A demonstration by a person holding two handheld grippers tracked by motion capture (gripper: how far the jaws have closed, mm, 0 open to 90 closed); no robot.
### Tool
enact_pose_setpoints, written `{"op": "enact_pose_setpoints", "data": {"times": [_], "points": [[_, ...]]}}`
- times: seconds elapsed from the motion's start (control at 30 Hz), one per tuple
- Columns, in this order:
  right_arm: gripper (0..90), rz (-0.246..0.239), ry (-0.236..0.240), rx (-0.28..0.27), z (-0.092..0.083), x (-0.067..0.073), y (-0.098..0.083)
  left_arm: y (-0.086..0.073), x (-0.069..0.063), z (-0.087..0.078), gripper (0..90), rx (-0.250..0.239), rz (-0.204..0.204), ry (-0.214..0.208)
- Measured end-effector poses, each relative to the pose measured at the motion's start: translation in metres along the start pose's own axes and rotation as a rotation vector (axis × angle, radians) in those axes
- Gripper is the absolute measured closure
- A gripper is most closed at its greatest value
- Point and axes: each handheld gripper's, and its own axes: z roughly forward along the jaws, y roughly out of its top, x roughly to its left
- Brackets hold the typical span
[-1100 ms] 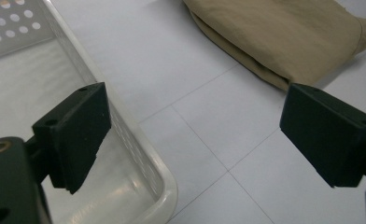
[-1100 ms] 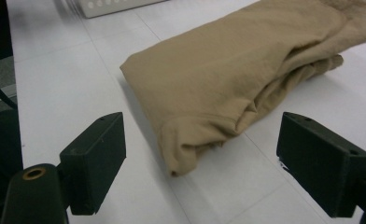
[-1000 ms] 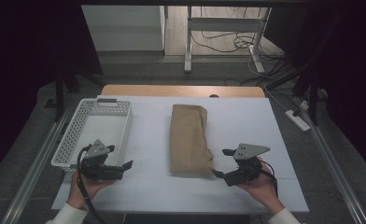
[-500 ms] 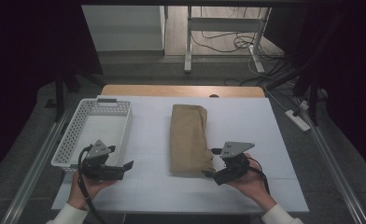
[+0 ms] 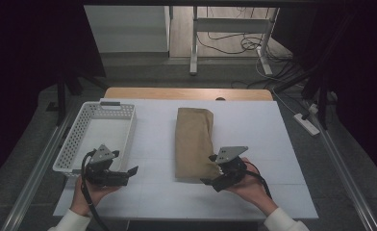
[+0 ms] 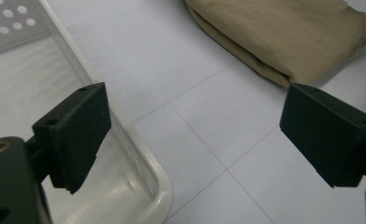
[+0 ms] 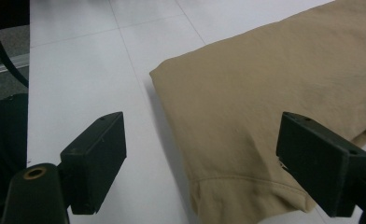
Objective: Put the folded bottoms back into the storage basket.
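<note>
High view: folded tan garment (image 5: pixel 194 144) mid-bench, white basket (image 5: pixel 97 137) along the left edge. Right tongs (image 5: pixel 214 176) released, straddling the garment's near corner; left tongs (image 5: pixel 129 174) released beside the basket. Best closed low, catching every folded layer.

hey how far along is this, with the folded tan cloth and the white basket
Done: the tan cloth already lies folded on the table. In hand: the right hand-held gripper, jaws open, sits at the cloth's near corner, gripping nothing yet. Left: the white basket holds nothing; the left hand-held gripper waits open beside it.
</note>
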Motion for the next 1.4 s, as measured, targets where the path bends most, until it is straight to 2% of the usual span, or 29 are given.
{"op": "enact_pose_setpoints", "data": {"times": [0.2, 0.57, 0.87, 1.2, 1.3, 1.4], "points": [[15.9, -0.001, -0.002, 0.026, 0.004, 0.0, 0.001, 0.0, -0.001, 0.0, 10.0, 0.0, 0.006, 0.002], [15.8, -0.017, -0.011, 0.144, 0.026, -0.001, -0.004, -0.001, -0.002, 0.002, 10.0, 0.007, 0.008, -0.003], [15.9, -0.024, -0.02, 0.203, 0.038, -0.003, -0.009, -0.002, -0.002, 0.002, 10.0, 0.008, 0.009, -0.006], [18.7, -0.034, -0.041, 0.237, 0.047, -0.009, -0.012, -0.002, -0.003, 0.003, 10.0, 0.015, 0.012, -0.004], [21.8, -0.03, -0.058, 0.258, 0.048, -0.014, -0.014, -0.002, -0.002, 0.003, 10.0, 0.013, 0.011, -0.004], [24.3, -0.031, -0.064, 0.256, 0.048, -0.016, -0.015, -0.002, -0.002, 0.003, 10.0, 0.014, 0.011, -0.004]]}}
